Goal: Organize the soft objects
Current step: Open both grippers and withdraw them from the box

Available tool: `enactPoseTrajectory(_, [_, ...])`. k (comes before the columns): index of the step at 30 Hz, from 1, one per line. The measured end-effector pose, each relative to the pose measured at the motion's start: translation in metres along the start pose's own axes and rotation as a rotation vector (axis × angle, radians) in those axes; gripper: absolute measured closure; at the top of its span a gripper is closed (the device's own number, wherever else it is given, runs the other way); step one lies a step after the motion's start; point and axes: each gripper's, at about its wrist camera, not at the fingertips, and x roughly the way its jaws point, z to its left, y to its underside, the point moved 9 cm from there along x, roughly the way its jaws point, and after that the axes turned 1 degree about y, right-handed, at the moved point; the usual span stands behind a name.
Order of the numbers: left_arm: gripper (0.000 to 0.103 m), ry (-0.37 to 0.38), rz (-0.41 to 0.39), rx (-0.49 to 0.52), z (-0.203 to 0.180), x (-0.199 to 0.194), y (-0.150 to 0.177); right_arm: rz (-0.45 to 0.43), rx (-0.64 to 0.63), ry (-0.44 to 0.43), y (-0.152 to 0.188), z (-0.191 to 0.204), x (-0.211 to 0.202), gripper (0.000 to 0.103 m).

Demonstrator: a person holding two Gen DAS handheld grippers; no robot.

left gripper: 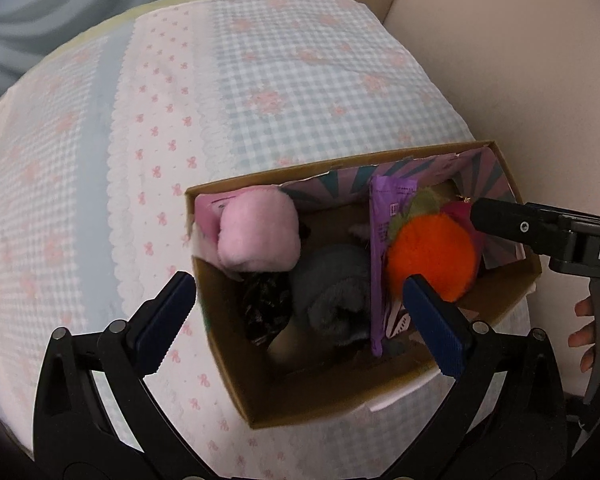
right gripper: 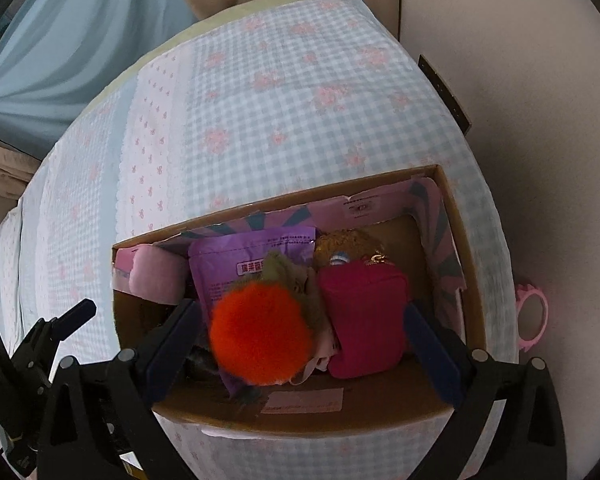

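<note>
An open cardboard box (left gripper: 236, 364) (right gripper: 456, 208) sits on a checked cloth. In it lie a pink roll (left gripper: 258, 236) (right gripper: 156, 278), a grey roll (left gripper: 332, 296), a dark patterned piece (left gripper: 266, 308), a purple packet (left gripper: 380, 248) (right gripper: 240, 264), an orange fluffy ball (left gripper: 432, 256) (right gripper: 260, 332) with green leaves and a magenta pouch (right gripper: 364, 320). My left gripper (left gripper: 300, 320) is open above the box's near left part. My right gripper (right gripper: 300, 344) is open over the box, with the orange ball and pouch between its fingers, gripping nothing.
The blue and pink checked cloth (left gripper: 300, 92) (right gripper: 300, 92) covers a small table. A pink ring-shaped object (right gripper: 534, 316) lies off the table's right side. A beige wall (left gripper: 500, 60) is to the right and blue fabric (right gripper: 72, 40) at the far left.
</note>
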Motion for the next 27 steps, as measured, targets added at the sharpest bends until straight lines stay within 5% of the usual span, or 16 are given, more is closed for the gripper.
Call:
enactPoseTrajectory(9, [0.000,0.002,-0.047,-0.039,0.008,-0.044,0.001,-0.057,-0.012,0.009,0.004,0.017,-0.045,0.003])
enactPoseTrajectory(16, [0.000,-0.016,-0.117,-0.061,0.017,-0.114,-0.001,-0.133,-0.062,0.010,0.008,0.049,-0.106,0.003])
enactPoseTrajectory(27, [0.000,-0.106,-0.410,-0.075,0.062,-0.290,-0.014,-0.327,-0.182,0.012,0.025,0.130,-0.225,0.003])
